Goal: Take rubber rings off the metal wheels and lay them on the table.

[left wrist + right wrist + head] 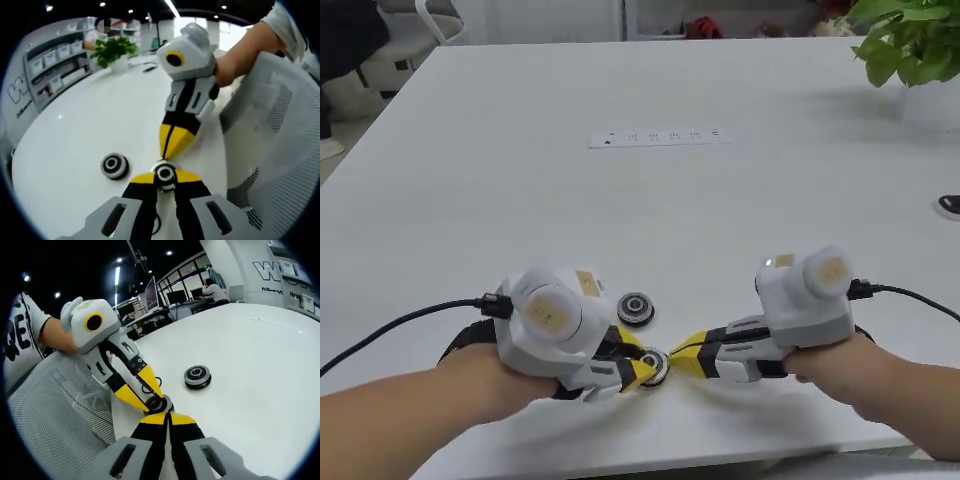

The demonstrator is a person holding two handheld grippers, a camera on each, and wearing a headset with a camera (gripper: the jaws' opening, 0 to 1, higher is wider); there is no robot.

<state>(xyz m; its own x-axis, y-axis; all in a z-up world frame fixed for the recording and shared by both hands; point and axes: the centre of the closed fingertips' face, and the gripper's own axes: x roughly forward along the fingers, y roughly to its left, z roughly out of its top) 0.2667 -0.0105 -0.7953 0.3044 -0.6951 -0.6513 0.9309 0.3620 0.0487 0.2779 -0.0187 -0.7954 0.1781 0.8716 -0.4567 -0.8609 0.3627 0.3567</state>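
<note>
A small metal wheel with a black rubber ring (pixel 653 365) is held just above the table's front edge, and my left gripper (pixel 642 368) is shut on it. In the left gripper view the wheel (pixel 164 174) sits between the yellow fingertips (pixel 141 178). My right gripper (pixel 682 362) comes in from the right with its jaws pressed together. Its tips (pixel 169 151) touch the wheel's rim (pixel 159 404). Whether they pinch the ring cannot be told. A second wheel (pixel 635 309), ring still on it, lies flat on the white table (pixel 650 220) just behind.
A white power strip (pixel 660 137) lies mid-table. A potted plant (pixel 910 40) stands at the far right corner, and a small black object (pixel 950 205) lies at the right edge. A grey mesh chair (pixel 280 150) is close behind the grippers. Cables trail from both grippers.
</note>
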